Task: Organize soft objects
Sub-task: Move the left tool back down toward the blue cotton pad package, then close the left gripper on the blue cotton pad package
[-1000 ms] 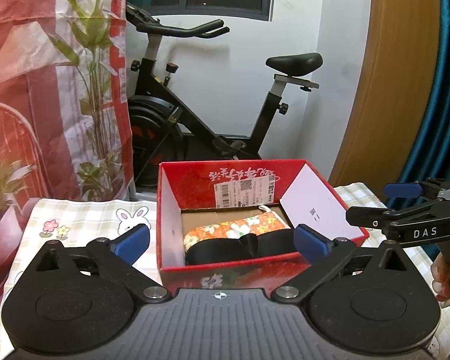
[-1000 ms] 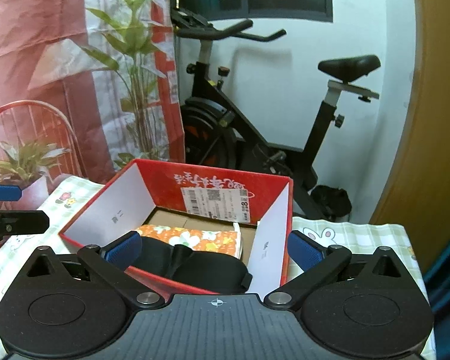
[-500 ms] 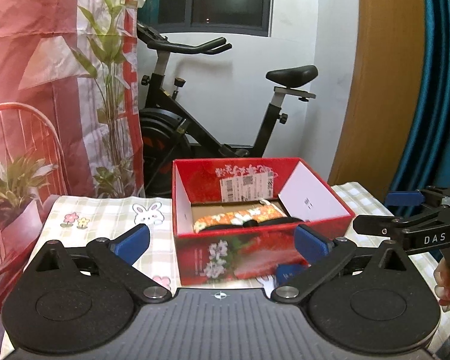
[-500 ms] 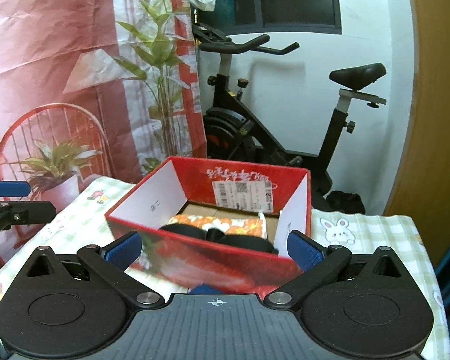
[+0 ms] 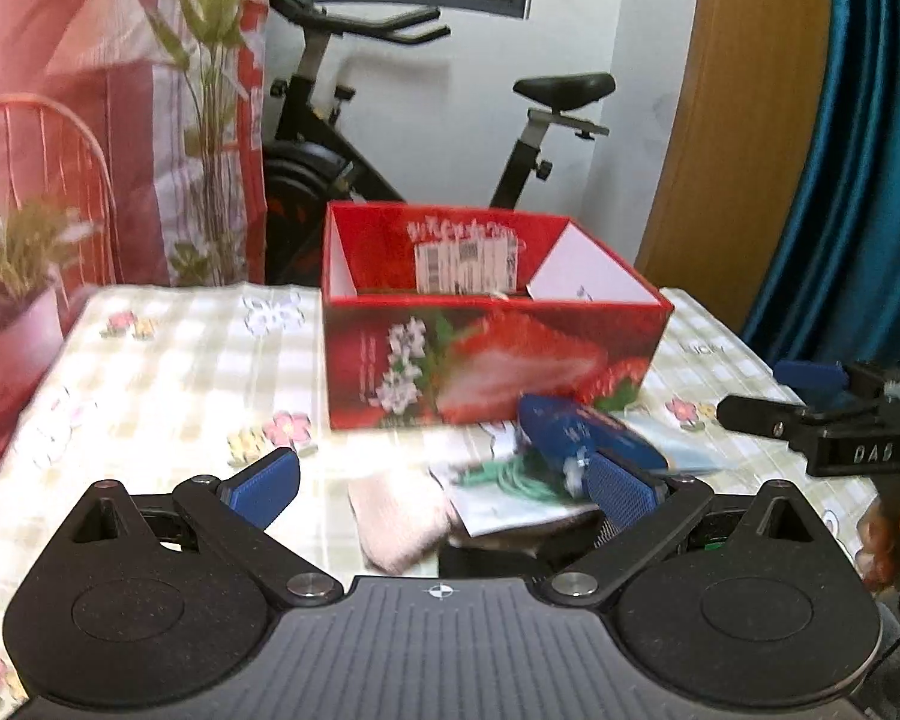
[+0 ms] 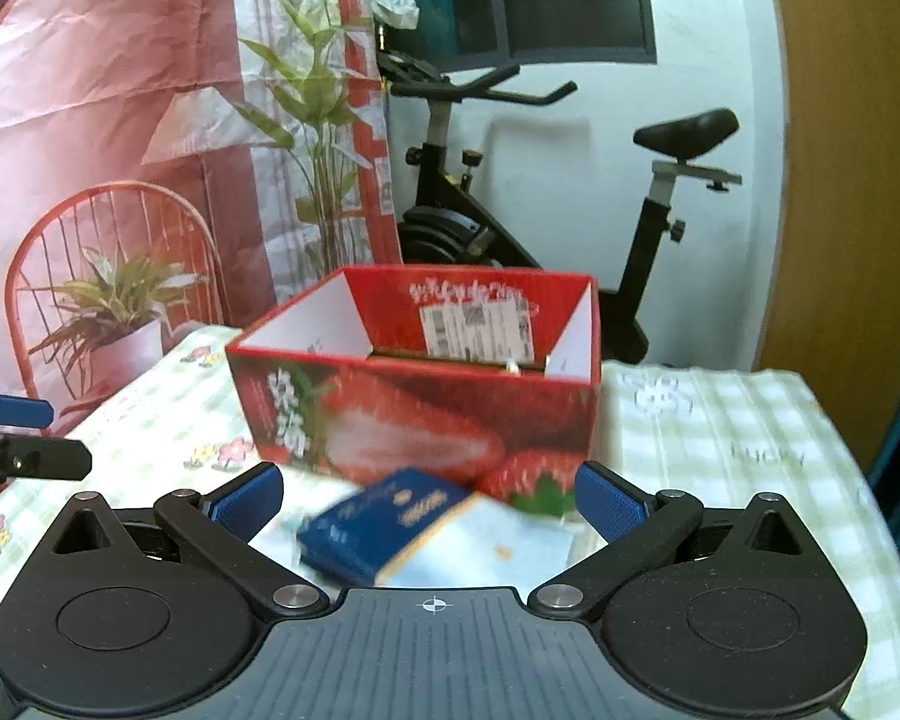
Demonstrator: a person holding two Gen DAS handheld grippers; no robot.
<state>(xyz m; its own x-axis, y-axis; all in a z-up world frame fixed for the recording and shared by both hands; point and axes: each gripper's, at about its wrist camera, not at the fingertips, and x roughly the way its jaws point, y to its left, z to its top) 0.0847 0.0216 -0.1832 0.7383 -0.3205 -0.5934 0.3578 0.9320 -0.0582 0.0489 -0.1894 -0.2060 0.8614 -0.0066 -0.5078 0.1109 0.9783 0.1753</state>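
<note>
A worktop (image 5: 168, 360) in a green-checked, flowered cloth is filling the lower frame, carrying a red strawberry box (image 5: 486, 360) at centre and, just below it, a blue packet (image 5: 576, 429) and a pink cloth (image 5: 399, 519)

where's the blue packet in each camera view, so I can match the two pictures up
Left wrist view: the blue packet lies lower right of centre, just in front of the red strawberry box, beside the left tool's right finger.
Right wrist view: the packet lies bottom centre, between the open fingers of the right tool.
Shared landmark: the strawberry box, directly behind it in both.
</note>
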